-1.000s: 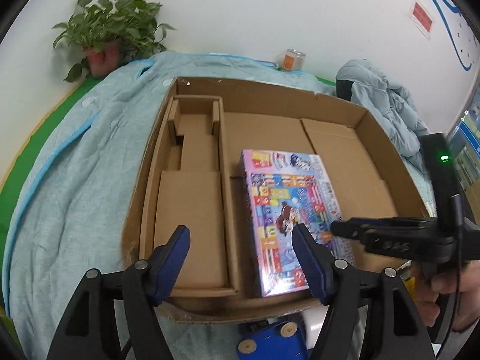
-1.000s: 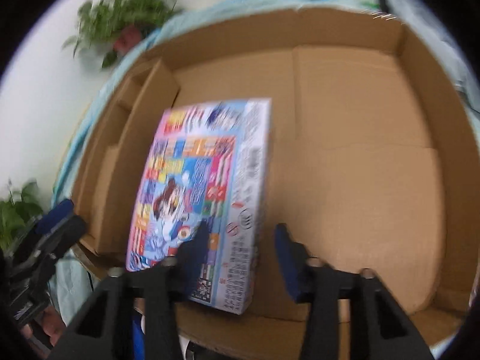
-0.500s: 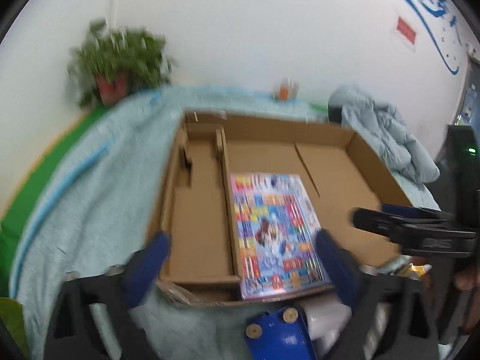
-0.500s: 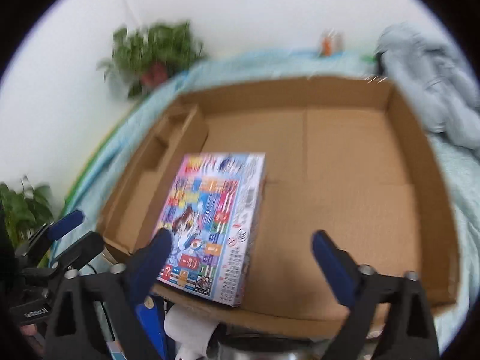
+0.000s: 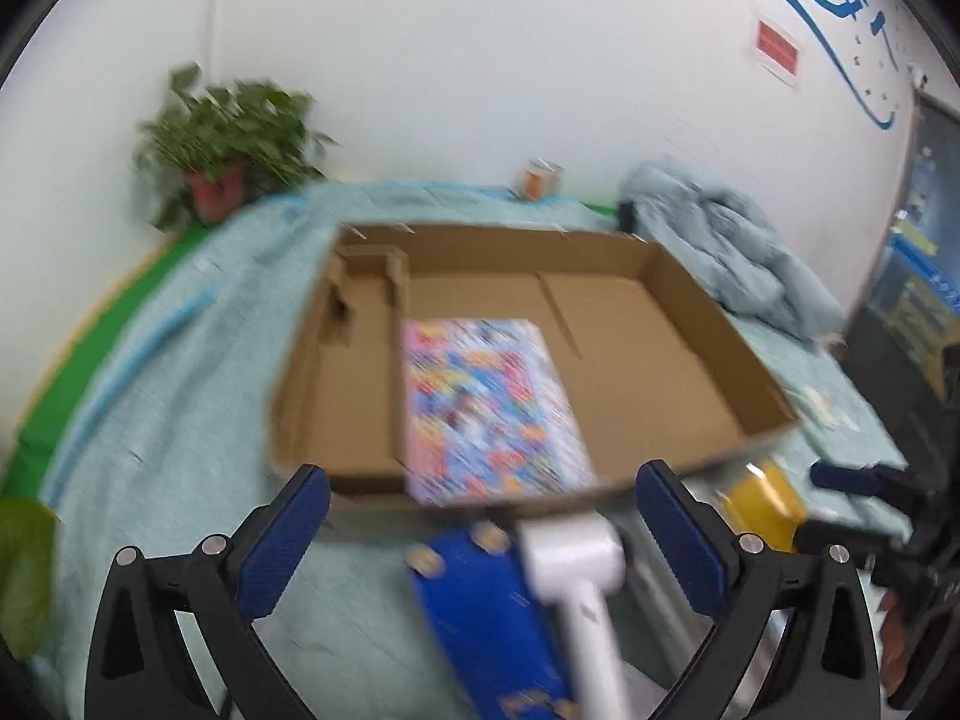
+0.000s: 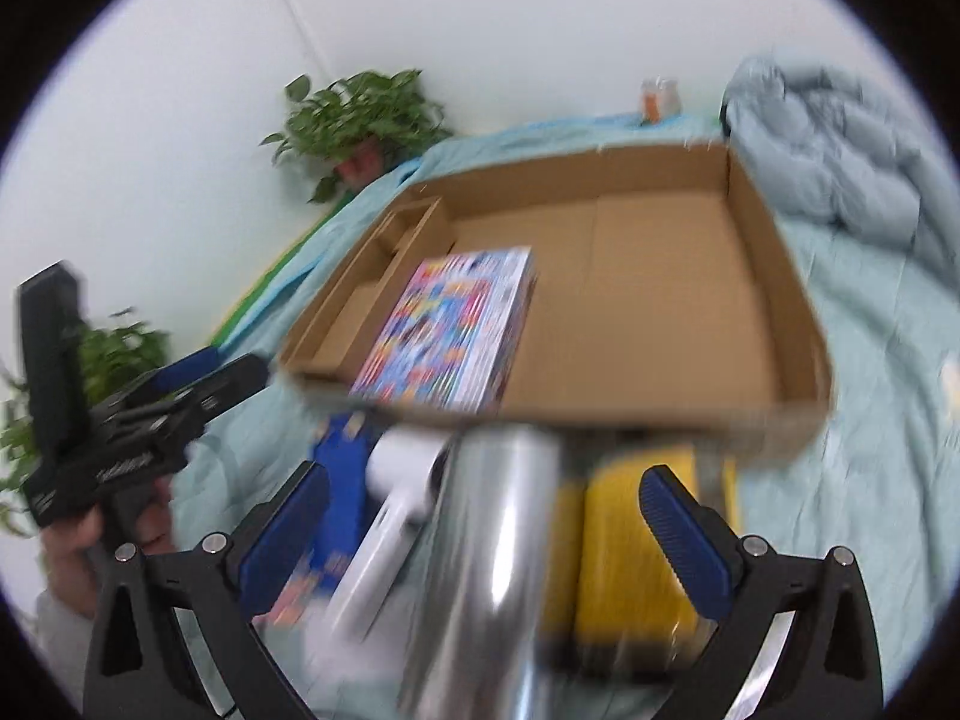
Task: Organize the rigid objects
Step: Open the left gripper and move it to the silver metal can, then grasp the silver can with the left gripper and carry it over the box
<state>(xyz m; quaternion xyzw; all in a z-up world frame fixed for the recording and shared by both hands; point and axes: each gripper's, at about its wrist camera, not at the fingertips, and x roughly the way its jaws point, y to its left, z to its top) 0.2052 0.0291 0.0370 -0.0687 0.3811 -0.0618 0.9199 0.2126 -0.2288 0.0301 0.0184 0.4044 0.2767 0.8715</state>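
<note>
A colourful flat box (image 5: 486, 408) lies in the big open cardboard tray (image 5: 720, 324), against its left divider; it also shows in the right wrist view (image 6: 450, 330). Both grippers are pulled back in front of the tray. My left gripper (image 5: 480, 540) is open and empty above a blue box (image 5: 480, 612) and a white handled device (image 5: 576, 564). My right gripper (image 6: 483, 531) is open and empty above a silver cylinder (image 6: 492, 546) and a yellow box (image 6: 630, 540). The blue box (image 6: 336, 468) and white device (image 6: 390, 510) lie to the left.
The tray (image 6: 780, 312) sits on a light blue bedspread (image 5: 150, 390). A crumpled blue quilt (image 6: 840, 150) lies at the back right. A potted plant (image 5: 222, 156) and a small orange jar (image 5: 537, 177) stand by the wall. The left gripper (image 6: 180, 384) shows in the right view.
Both grippers have drawn back out of the tray and opened wide. The right gripper has let go of the colourful box, which now lies flat in the tray. The objects in front have come into view.
</note>
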